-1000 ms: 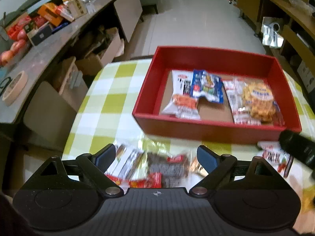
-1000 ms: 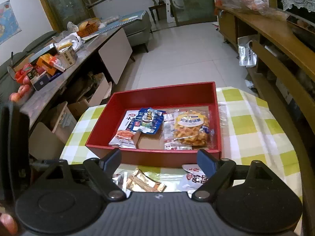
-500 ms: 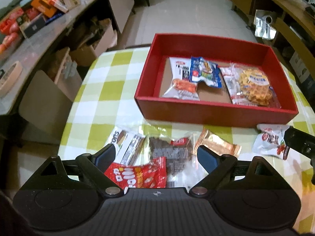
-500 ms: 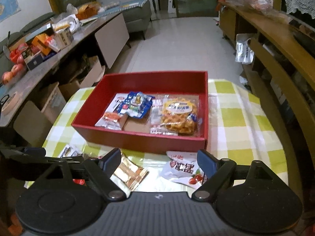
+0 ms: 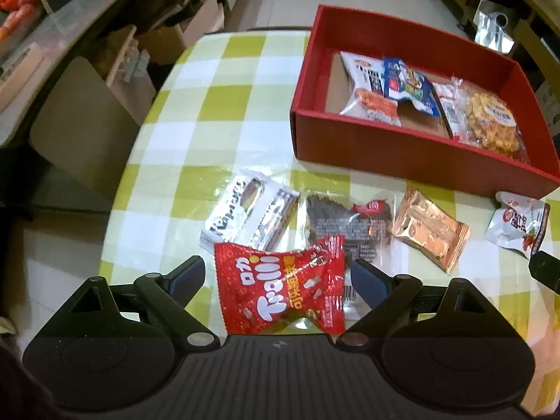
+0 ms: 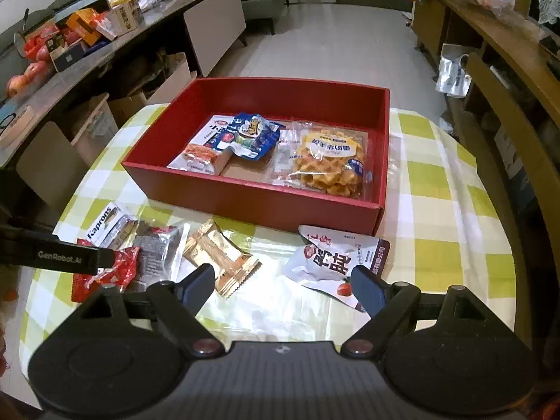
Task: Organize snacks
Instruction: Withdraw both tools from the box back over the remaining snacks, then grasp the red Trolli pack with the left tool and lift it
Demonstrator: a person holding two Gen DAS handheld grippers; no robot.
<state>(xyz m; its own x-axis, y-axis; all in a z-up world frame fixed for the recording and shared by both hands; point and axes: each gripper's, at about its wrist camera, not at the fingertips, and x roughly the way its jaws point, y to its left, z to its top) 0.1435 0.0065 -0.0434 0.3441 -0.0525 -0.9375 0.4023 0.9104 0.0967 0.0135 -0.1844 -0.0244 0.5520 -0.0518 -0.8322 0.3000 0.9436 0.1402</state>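
Note:
A red box on the checked table holds several snack packs, among them a waffle bag and a blue pack. In front of it lie loose packs: a red Trolli bag, a white Kaprons pack, a dark pack, a gold pack and a white pack with red print. My left gripper is open, its fingers either side of the Trolli bag without pressing it. My right gripper is open above bare cloth between the gold and white packs.
The table edge drops off at the left to cardboard boxes and a cluttered counter. A wooden shelf unit runs along the right. My left gripper's body reaches in from the left in the right wrist view.
Both grippers have sunk toward the table and tipped further down. The left one drew back from the box, so the Trolli bag now lies between its fingers. Both stayed open.

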